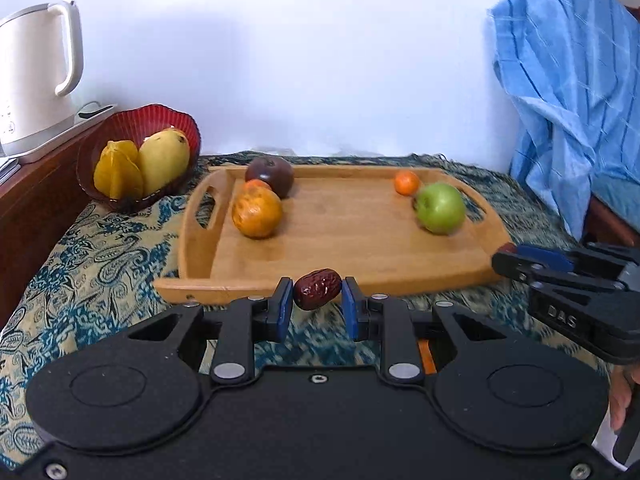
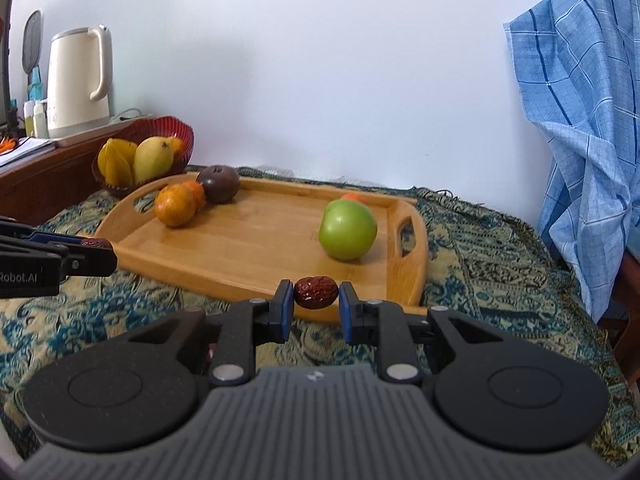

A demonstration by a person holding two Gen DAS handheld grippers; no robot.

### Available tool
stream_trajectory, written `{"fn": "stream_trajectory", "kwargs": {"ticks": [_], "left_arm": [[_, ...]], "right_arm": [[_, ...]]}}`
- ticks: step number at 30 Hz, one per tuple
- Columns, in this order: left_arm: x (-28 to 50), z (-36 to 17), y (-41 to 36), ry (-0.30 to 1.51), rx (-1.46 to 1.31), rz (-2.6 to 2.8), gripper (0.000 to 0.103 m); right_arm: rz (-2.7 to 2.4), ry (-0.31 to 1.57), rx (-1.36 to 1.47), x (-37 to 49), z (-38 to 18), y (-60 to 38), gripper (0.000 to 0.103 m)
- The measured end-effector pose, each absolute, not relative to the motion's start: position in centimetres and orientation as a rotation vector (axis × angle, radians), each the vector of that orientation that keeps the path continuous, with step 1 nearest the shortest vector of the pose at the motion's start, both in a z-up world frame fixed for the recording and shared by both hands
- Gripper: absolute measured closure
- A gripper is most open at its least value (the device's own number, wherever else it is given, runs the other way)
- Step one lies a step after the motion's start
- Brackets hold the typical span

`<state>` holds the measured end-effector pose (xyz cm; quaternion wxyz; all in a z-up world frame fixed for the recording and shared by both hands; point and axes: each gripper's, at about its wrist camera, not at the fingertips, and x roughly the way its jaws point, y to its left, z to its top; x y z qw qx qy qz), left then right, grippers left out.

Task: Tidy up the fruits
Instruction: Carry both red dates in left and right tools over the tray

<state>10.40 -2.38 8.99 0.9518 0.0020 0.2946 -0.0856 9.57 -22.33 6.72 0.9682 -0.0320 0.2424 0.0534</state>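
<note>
My left gripper (image 1: 317, 292) is shut on a red date (image 1: 318, 289), held above the cloth just before the wooden tray (image 1: 352, 248). My right gripper (image 2: 316, 294) is shut on another red date (image 2: 316, 292) near the tray's front right corner (image 2: 416, 280). On the tray lie a green apple (image 1: 441, 208), a small orange (image 1: 407, 182), a large orange (image 1: 257, 212) and a dark purple fruit (image 1: 271, 175). A red bowl (image 1: 176, 120) at the back left holds a starfruit (image 1: 118, 170) and a mango (image 1: 164, 160).
A white kettle (image 1: 38, 76) stands on a wooden ledge at the far left. A blue cloth (image 1: 572, 92) hangs at the right. A patterned cloth (image 1: 100, 256) covers the table. The white wall is close behind the tray.
</note>
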Motion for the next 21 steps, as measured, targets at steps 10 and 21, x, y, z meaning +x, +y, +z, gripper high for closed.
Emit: {"fn": "stream_trajectory", "kwargs": {"ticks": [10, 21], "left_arm": [[16.0, 9.0, 0.2, 0.627, -0.099, -0.139, 0.078], [19.9, 6.7, 1.2, 0.669, -0.089, -0.104, 0.078]], "right_arm": [[0.074, 0.483, -0.069, 11.9, 7.1, -22.3, 0.075], [0.026, 0.510, -0.027, 14.9, 5.9, -22.6, 0.075]]}}
